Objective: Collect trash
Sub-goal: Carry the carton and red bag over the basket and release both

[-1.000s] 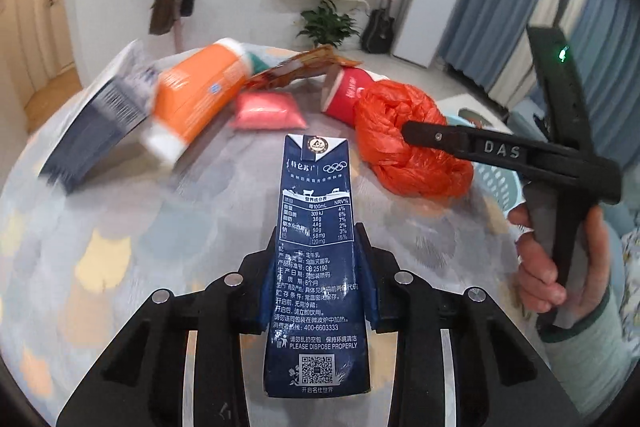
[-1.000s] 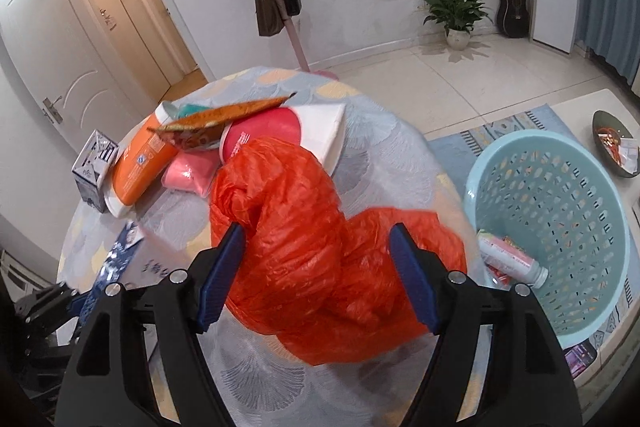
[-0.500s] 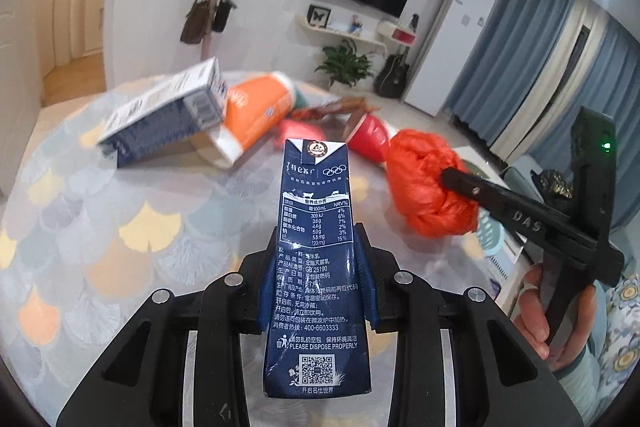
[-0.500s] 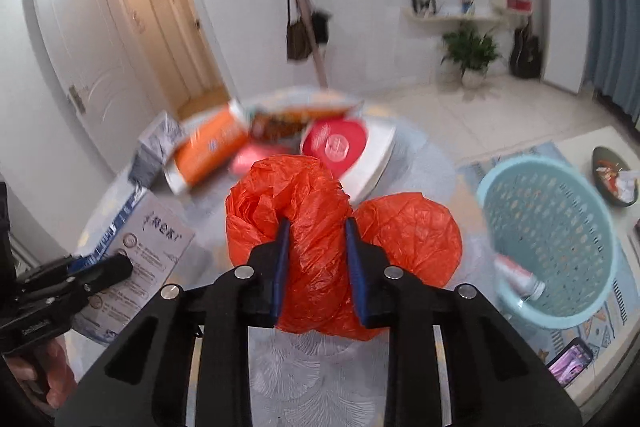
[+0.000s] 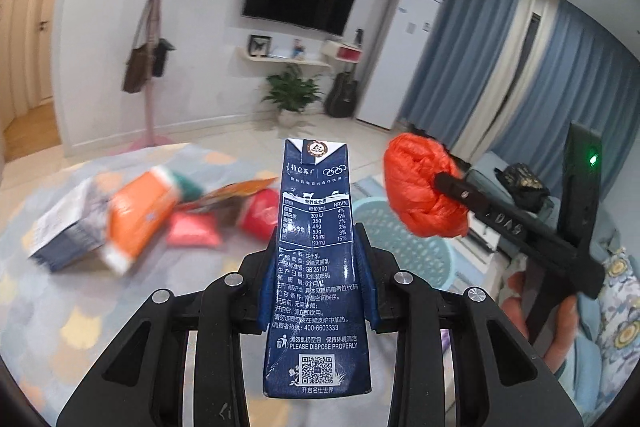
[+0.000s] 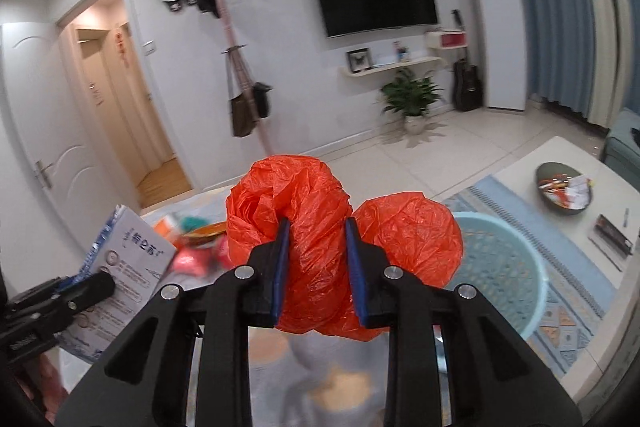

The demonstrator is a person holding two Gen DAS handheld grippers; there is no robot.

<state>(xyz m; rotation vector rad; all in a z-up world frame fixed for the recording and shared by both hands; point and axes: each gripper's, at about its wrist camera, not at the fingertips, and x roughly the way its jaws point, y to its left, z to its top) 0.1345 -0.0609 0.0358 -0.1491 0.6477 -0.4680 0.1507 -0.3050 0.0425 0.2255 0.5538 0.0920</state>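
A: Left side?
B: Blurred trash pile [image 5: 132,219] on the table [image 5: 60,307], labels unreadable. Left gripper [image 5: 316,279] clamped on the blue milk carton [image 5: 316,267], held upright off the table.
A: Right?
B: Right gripper [image 6: 318,259] pinching the orange plastic bag [image 6: 304,211]; bag hides part of the teal basket [image 6: 504,267]

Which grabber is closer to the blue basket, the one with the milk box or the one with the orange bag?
The right gripper, shut on the orange bag, hangs beside the basket. The left gripper, shut on the milk carton, sits farther back over the table.
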